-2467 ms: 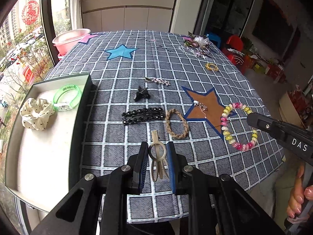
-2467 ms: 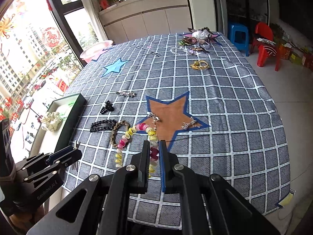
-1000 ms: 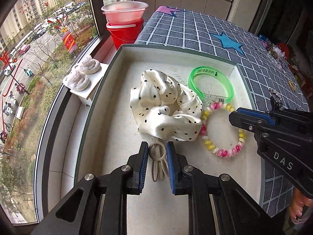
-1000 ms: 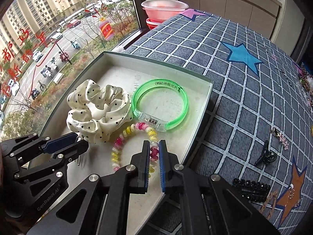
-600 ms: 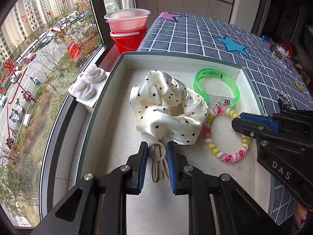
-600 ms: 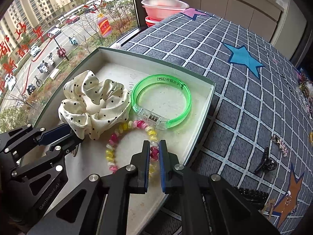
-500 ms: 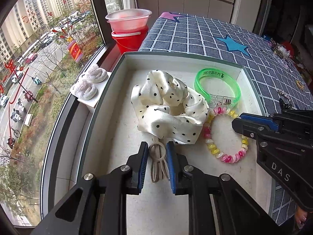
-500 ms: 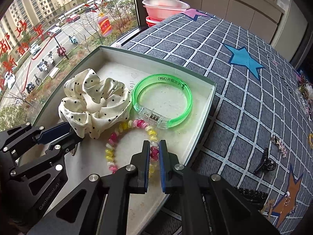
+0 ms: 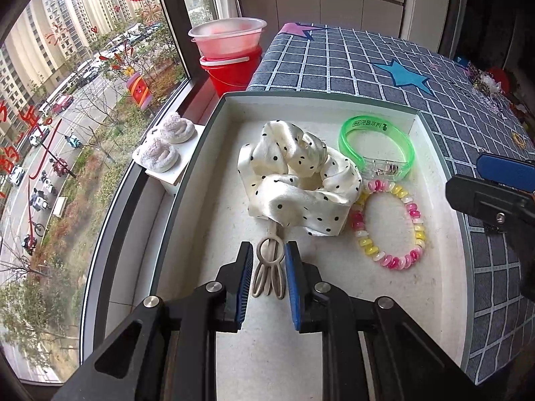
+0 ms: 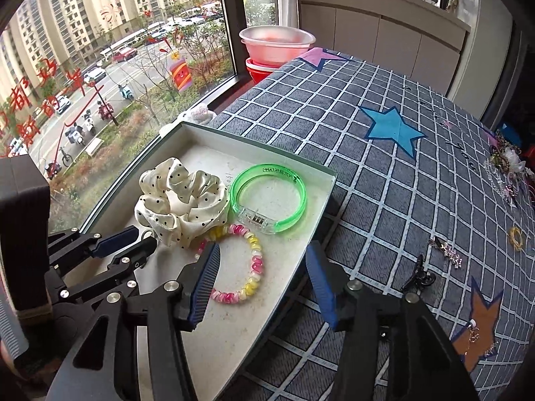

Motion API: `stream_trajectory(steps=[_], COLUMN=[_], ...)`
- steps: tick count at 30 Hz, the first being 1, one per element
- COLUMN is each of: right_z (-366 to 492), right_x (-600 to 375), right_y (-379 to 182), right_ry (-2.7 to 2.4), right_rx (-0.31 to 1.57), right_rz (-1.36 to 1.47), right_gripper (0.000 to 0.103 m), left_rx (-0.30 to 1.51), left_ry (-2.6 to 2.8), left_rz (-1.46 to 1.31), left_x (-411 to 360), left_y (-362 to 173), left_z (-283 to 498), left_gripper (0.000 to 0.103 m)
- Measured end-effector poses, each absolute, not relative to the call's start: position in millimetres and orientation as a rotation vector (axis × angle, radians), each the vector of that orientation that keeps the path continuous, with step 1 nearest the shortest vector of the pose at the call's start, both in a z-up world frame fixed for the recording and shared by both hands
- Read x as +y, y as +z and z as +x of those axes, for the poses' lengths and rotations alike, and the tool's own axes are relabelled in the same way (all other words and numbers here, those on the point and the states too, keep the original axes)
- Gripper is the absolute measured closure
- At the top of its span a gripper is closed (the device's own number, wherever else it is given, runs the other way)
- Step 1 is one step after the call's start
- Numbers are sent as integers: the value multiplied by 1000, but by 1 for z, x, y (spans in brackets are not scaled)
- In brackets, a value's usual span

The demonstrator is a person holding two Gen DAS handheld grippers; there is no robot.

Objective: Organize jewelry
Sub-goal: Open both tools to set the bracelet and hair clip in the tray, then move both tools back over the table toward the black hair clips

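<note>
My left gripper (image 9: 267, 267) is shut on a beige hair clip (image 9: 269, 275) and holds it low over the white tray (image 9: 214, 207), just in front of a cream polka-dot scrunchie (image 9: 297, 180). A green bangle (image 9: 376, 147) and a pink-and-yellow bead bracelet (image 9: 389, 225) lie in the tray. My right gripper (image 10: 260, 280) is open and empty above the tray's near edge, over the bead bracelet (image 10: 240, 260). The scrunchie (image 10: 180, 200), the bangle (image 10: 269, 200) and my left gripper (image 10: 127, 244) also show in the right wrist view.
The tray (image 10: 321, 180) sits at the window-side edge of the checked tablecloth (image 10: 401, 183). A black claw clip (image 10: 419, 275), a silver clip (image 10: 448, 250) and more jewelry lie to the right. Pink bowls on a red bucket (image 9: 230, 53) stand beyond the table corner.
My right gripper has opened and let go of the bead bracelet, which now lies in the tray. My left gripper has kept its hold on the hair clip.
</note>
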State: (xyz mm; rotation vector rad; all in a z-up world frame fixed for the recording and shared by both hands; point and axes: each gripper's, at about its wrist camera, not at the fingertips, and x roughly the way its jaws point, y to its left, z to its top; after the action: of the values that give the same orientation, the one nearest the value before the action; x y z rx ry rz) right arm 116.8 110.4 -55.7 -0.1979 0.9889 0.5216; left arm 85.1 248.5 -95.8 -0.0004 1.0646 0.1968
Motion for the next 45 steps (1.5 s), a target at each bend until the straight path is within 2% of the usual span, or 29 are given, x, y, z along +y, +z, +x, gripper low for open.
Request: stream_trajectory(steps=[4,5,6,7,14,19,23,24,28,29,45], right_z=[111,109,108,106,97,90,86,85,79,78,68], right_x=[97,93,90,88,73,62,49,46,26,20,-125], right_y=[-51,-51,-50,-49,-45,-42,-40,-40,-38,-39,-58], right_ry=[520,520,519,518,514,514,514,513,510,508,292], right_rx=[990,991,992,993,992,993,998,1000,995,998,1055], right_rz=[-160,-151,-143,-136,-103,-81,-53,-47,-5,6,102], right_gripper=[46,46,46,46,45,24,21,17,10,0,0], left_rx=[1057,1055,1052,1036,1001,981,965,965,970,970,996], left_ry=[202,201,206,228,232,221,203,191,143,132,-17], left_rz=[-10,-7,-4,2,14,11,15,10,-18,-18,67], left_x=[248,248,246,245,239,229,218,214,197,191,79], left_y=[-91,-89,-88,-85,-71,-63,-55,-52,-46,-45,-45], left_z=[81,80,80,78,72,64,57,55,52,52,68], left_gripper=[75,66,18,0,0,0,0,0,0,0,0])
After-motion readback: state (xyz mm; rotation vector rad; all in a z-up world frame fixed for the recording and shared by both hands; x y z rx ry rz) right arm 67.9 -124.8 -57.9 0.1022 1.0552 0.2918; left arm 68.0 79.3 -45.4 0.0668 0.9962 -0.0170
